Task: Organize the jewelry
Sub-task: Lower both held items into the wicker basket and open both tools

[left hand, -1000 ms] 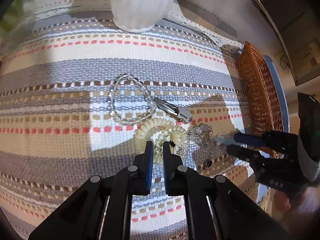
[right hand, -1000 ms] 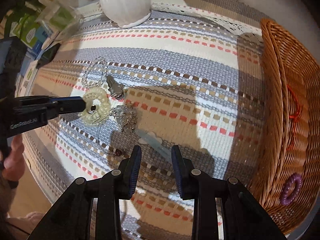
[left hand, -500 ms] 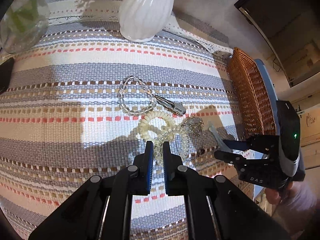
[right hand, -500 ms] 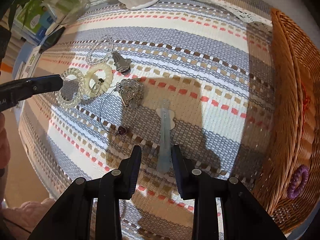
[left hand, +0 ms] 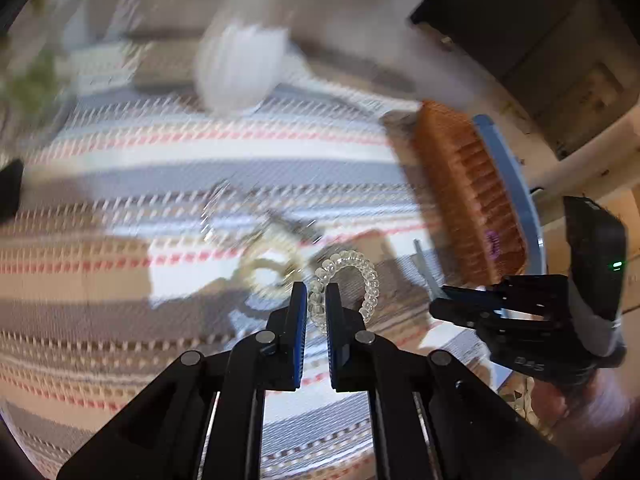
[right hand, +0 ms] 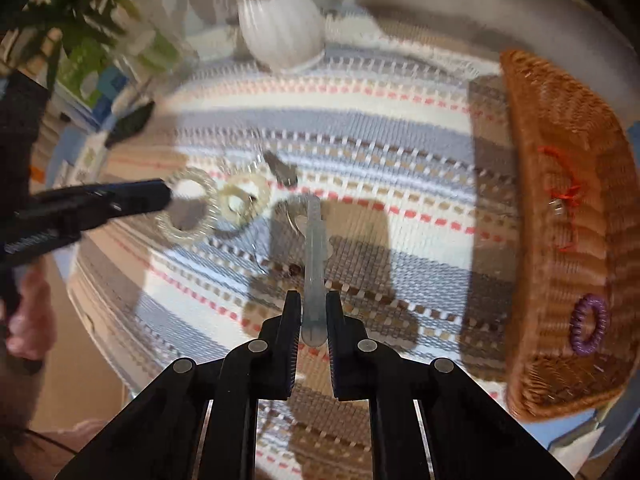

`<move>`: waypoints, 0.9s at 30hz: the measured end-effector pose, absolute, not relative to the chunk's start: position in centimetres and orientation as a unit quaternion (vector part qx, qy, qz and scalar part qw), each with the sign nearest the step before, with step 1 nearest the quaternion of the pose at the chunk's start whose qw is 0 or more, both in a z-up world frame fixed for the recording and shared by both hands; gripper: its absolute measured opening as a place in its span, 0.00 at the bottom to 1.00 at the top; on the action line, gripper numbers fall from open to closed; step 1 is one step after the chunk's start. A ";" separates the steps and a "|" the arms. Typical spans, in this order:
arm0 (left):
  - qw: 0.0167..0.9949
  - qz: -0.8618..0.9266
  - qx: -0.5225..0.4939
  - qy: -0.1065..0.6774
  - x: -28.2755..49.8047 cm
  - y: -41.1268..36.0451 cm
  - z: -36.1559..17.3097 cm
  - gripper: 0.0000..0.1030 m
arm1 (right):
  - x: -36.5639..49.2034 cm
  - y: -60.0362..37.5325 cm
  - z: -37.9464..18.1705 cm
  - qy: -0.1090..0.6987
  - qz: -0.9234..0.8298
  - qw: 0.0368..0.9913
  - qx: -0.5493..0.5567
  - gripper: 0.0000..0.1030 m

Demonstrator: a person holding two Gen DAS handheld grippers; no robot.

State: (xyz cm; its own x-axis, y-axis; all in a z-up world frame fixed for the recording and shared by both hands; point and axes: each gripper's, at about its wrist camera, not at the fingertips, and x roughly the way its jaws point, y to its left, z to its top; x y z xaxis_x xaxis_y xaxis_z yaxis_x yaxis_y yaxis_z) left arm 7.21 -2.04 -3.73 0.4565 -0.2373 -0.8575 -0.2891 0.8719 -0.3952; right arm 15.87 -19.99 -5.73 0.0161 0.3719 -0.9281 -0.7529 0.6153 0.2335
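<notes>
Left tool: your left tool (left hand: 316, 304) is clamped on a clear coil hair tie (left hand: 346, 286), which sticks out ahead of the pads, clear of the striped cloth (left hand: 120, 248).
Right tool: your right tool (right hand: 313, 314) has pinched its jaws onto a pale blue hair clip (right hand: 314, 256); the clip runs straight out between the pads and points away from you.
Cream coil tie: a cream coil hair tie (right hand: 240, 204) lies on the cloth just beside the clear one, as your right camera sees it.
Silver clip: a small silver clip (right hand: 284, 170) lies on the cloth just beyond the cream tie.
Other jewelry: a thin chain and some clear beads lie near the silver clip, too blurred to tell apart.
Basket: the wicker basket (right hand: 568, 216) stands on the right side of the cloth, well apart from both tools.
In the basket: a purple coil hair tie (right hand: 590, 324) lies near its front, and a red cord (right hand: 560, 184) farther back.
Vase: a white ribbed vase (right hand: 280, 28) stands at the far edge of the cloth.
View: both cameras are smeared by motion, your left more so.
</notes>
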 end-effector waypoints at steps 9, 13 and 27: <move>0.849 -0.065 -0.186 0.490 15.9 -9.0 1.3 0.07 | 22.1 -28.6 1.8 0.524 0.339 0.773 -0.114 0.12; 0.852 -0.099 -0.161 0.489 20.4 -12.3 1.7 0.07 | 25.4 -32.7 2.1 0.533 0.295 0.788 -0.087 0.12; 0.816 -0.141 -0.143 0.541 28.5 -19.6 -2.9 0.07 | 32.7 -37.4 -1.2 0.581 0.241 0.777 -0.024 0.12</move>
State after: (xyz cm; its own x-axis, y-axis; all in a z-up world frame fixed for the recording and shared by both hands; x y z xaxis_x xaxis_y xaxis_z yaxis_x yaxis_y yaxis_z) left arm 28.53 -19.56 -2.88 0.3739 -0.3853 -0.8437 0.0747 0.9192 -0.3866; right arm 32.66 -37.44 -1.24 0.2086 0.3459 -0.9148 -0.4027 0.8828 0.2419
